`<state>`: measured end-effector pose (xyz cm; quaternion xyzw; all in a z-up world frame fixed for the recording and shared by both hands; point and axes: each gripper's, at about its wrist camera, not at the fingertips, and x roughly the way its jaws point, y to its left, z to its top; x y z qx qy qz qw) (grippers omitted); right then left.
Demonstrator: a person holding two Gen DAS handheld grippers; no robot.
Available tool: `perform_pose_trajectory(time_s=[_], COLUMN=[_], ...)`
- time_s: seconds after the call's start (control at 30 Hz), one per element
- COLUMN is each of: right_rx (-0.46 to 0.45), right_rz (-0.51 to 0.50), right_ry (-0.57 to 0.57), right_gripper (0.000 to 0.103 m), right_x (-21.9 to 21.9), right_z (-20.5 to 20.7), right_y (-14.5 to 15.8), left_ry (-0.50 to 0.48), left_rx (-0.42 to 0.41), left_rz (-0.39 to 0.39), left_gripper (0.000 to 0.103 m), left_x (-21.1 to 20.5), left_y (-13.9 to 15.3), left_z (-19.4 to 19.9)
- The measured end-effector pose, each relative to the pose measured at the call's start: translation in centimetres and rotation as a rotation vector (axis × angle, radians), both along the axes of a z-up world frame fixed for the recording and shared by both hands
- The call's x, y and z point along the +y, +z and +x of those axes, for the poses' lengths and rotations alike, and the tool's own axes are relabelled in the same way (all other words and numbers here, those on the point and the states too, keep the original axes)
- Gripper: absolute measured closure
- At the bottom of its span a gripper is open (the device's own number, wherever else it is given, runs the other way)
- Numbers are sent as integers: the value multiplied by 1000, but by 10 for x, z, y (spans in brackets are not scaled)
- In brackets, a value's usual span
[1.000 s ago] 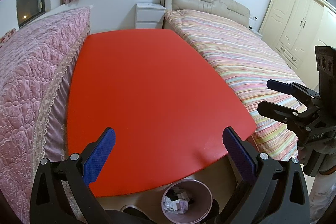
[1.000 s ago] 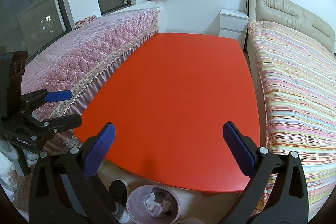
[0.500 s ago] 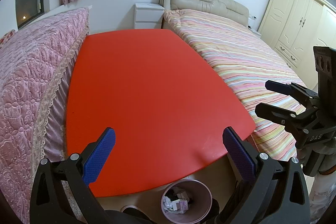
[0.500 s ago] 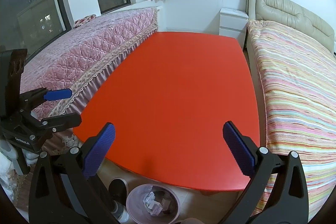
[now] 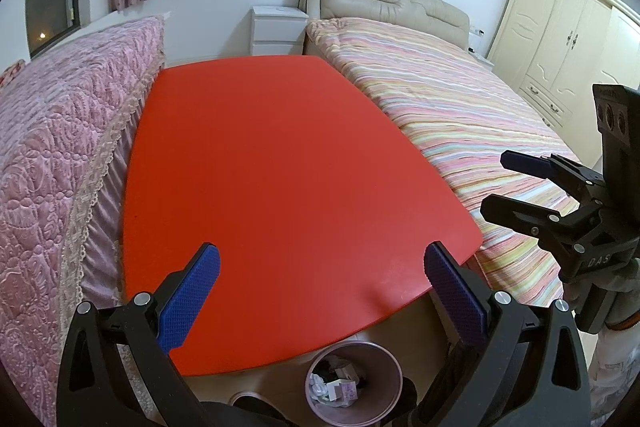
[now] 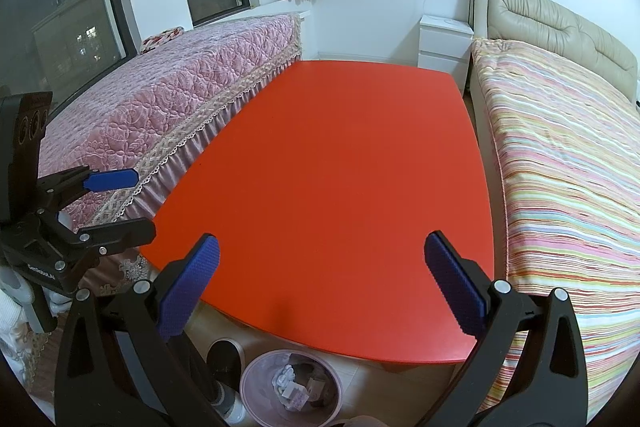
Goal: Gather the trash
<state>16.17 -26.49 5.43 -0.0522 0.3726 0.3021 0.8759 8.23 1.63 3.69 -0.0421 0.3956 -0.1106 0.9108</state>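
A round pink waste bin point(image 5: 354, 379) stands on the floor below the near edge of the red table point(image 5: 280, 167); crumpled paper and small boxes lie inside it. The bin point(image 6: 290, 385) also shows at the bottom of the right wrist view. My left gripper point(image 5: 320, 291) hangs open over the table's near edge, nothing between its blue pads. My right gripper point(image 6: 320, 287) is open too and holds nothing. Each gripper appears in the other's view: the right gripper point(image 5: 508, 183) at the right, the left gripper point(image 6: 128, 205) at the left. I see no trash on the red table point(image 6: 340, 167).
A pink quilted bed point(image 5: 52, 131) flanks the table on the left, a striped bed point(image 5: 460, 107) on the right. A white nightstand point(image 5: 278, 31) stands at the far wall, a cream wardrobe point(image 5: 560, 39) at far right. A dark shoe point(image 6: 224, 355) lies beside the bin.
Both views have shifted only slightly; the grippers stay open and hold nothing. The bin and table stand as before.
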Motion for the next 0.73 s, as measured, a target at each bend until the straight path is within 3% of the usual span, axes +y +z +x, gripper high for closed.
perform_pose_trajectory(time_s=[0.5,0.73], right_rx=[0,-18], right_rz=[-1,-1], right_ry=[1,52], right_gripper=[3,3], right_x=[0,11], right_z=[-1,-11], right_y=[0,7], left_ry=[-12,53], left_rx=[-4,2], left_rz=[10,46], left_gripper=[6,6], left_x=[-4,5], left_y=[-1,6], left_z=[-5,-14])
